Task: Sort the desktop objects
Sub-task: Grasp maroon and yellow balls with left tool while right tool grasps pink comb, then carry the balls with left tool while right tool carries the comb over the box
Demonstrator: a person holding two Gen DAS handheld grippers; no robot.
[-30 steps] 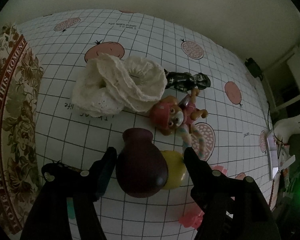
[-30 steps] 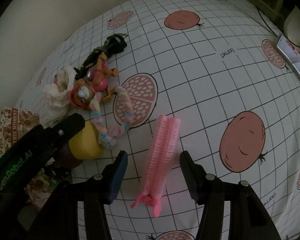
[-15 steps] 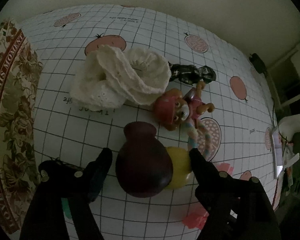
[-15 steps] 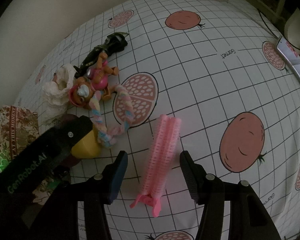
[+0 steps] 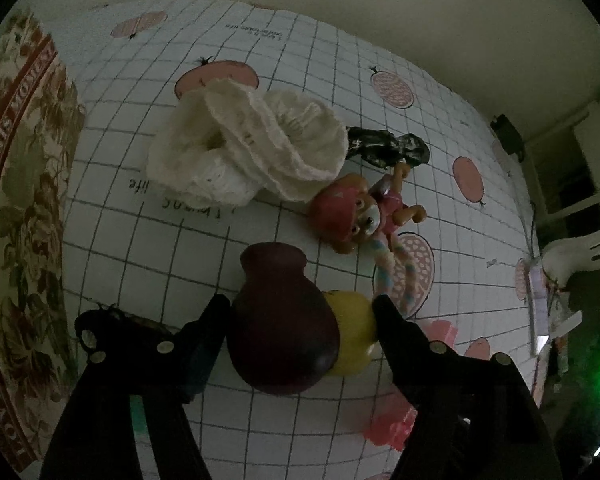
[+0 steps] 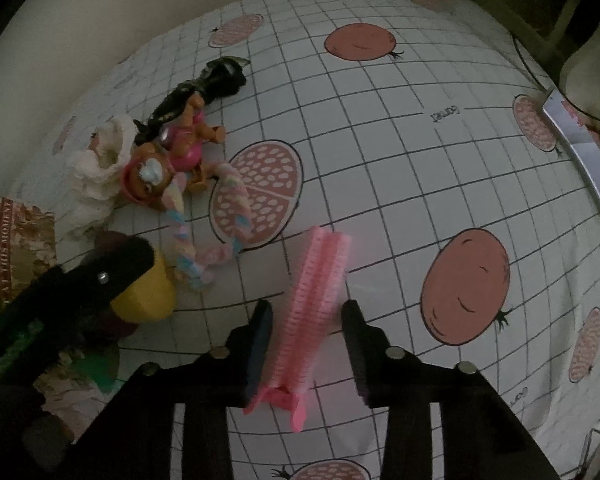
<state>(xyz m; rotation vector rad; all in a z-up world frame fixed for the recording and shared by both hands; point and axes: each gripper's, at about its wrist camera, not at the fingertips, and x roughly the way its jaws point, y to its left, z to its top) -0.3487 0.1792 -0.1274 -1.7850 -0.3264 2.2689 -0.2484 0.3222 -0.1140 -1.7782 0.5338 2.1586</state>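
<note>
Pink and bristly, the hair clip [image 6: 320, 300] lies on the checked cloth [image 6: 400, 168] between the jaws of the right gripper [image 6: 306, 344], which are closing on it; the pads look near its sides but not yet pressing, so I judge the pickup begun, not made. The left gripper [image 5: 300, 320] stands open around the dark vase [image 5: 280, 328] and the yellow ball [image 5: 354, 336] touching it, with no squeeze on either that I can see. Everything else lies in one loose cluster on the cloth: the white lace cloth [image 5: 248, 148], the dog toy [image 5: 356, 216], the pastel rope [image 6: 204, 232] and a black wrapper [image 5: 388, 148] (what it really is I cannot tell). No bin or tidy group shows, so the sorting seems barely started, with nearly all of it left.
</note>
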